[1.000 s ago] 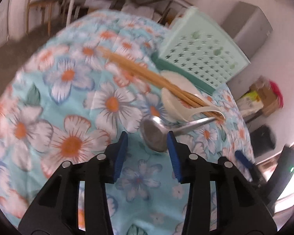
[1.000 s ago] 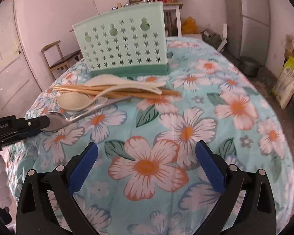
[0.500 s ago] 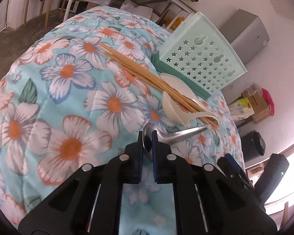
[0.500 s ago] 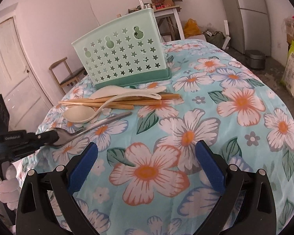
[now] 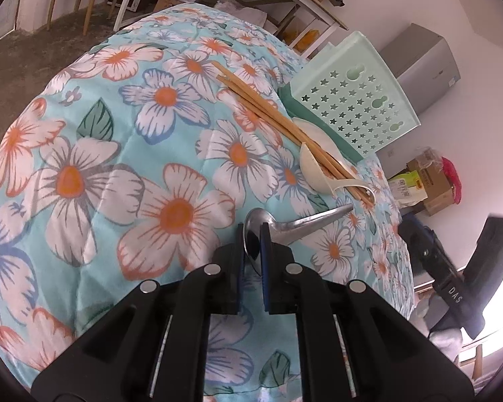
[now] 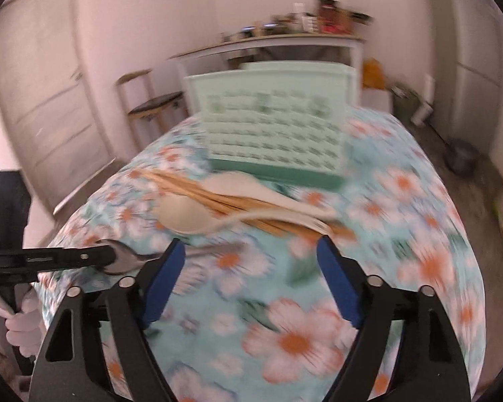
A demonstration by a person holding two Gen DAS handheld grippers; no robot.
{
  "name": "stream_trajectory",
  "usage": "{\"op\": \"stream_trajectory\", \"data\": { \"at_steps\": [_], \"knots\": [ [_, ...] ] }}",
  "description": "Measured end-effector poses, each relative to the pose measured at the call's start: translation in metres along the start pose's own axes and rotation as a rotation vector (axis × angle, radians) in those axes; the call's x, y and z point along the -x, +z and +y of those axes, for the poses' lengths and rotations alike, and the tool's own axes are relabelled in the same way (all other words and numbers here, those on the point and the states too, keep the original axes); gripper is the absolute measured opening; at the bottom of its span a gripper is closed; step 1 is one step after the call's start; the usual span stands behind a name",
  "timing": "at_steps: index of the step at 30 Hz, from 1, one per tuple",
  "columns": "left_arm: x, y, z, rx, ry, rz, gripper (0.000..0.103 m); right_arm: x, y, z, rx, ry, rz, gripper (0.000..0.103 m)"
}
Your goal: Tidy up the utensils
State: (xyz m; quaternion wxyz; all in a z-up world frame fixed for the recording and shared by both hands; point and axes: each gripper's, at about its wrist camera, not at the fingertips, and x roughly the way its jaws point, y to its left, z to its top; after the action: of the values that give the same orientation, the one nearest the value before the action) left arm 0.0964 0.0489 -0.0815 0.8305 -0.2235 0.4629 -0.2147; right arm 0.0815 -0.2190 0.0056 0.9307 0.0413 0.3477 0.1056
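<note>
My left gripper (image 5: 252, 236) is shut on the bowl of a metal spoon (image 5: 305, 225), whose handle points right over the floral cloth. Beyond it lie a cream plastic spoon (image 5: 313, 176) and several wooden chopsticks (image 5: 275, 117), in front of a mint green perforated utensil holder (image 5: 355, 97). In the blurred right wrist view my right gripper (image 6: 251, 251) hovers over the cloth, its jaws closing with nothing between them. The metal spoon (image 6: 130, 259) there sits in the left gripper (image 6: 112, 258) at the left. The chopsticks (image 6: 218, 197), cream spoon (image 6: 191, 216) and holder (image 6: 271, 127) lie ahead.
The table (image 5: 84, 181) is covered by a light blue floral cloth that falls away at the edges. A wooden chair (image 6: 151, 100) and a white shelf table (image 6: 268, 43) stand behind it. Boxes and bags (image 5: 426, 181) sit on the floor at the right, beside a grey cabinet (image 5: 422, 63).
My left gripper closed on the metal spoon's bowl and lifted that end slightly. My right gripper rose and swung left toward the utensils, and its jaws narrowed.
</note>
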Motion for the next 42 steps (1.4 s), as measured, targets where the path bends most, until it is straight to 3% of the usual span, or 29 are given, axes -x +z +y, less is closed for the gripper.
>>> {"op": "stream_trajectory", "data": {
  "at_steps": [7, 9, 16, 19, 25, 31, 36, 42],
  "knots": [
    [0.002, -0.005, 0.011, 0.034, -0.056, -0.015, 0.008, -0.042, 0.024, 0.058, 0.231, 0.088, 0.102, 0.053],
    [0.002, -0.005, 0.013, 0.035, -0.068, -0.018, 0.008, -0.054, 0.026, 0.072, 0.279, 0.089, 0.124, 0.045],
    [0.003, -0.007, 0.017, 0.035, -0.089, -0.03, 0.008, -0.086, 0.028, 0.088, 0.383, 0.047, 0.182, 0.03],
    [0.003, -0.008, 0.017, 0.035, -0.088, -0.035, 0.008, -0.095, 0.024, 0.089, 0.4, 0.02, 0.205, 0.013],
    [0.005, -0.006, 0.008, 0.011, -0.049, -0.037, 0.007, -0.073, 0.038, 0.079, 0.329, 0.045, 0.144, 0.007],
    [0.023, -0.004, -0.02, -0.089, 0.039, -0.065, 0.003, -0.022, 0.063, 0.038, 0.121, 0.149, 0.053, 0.006],
    [0.055, -0.001, -0.052, -0.201, 0.121, -0.135, 0.002, 0.016, 0.073, -0.003, -0.041, 0.234, -0.041, 0.006],
    [0.102, 0.022, -0.089, -0.284, 0.177, -0.281, 0.002, 0.05, 0.079, -0.04, -0.126, 0.274, -0.133, 0.006]
  ]
}}
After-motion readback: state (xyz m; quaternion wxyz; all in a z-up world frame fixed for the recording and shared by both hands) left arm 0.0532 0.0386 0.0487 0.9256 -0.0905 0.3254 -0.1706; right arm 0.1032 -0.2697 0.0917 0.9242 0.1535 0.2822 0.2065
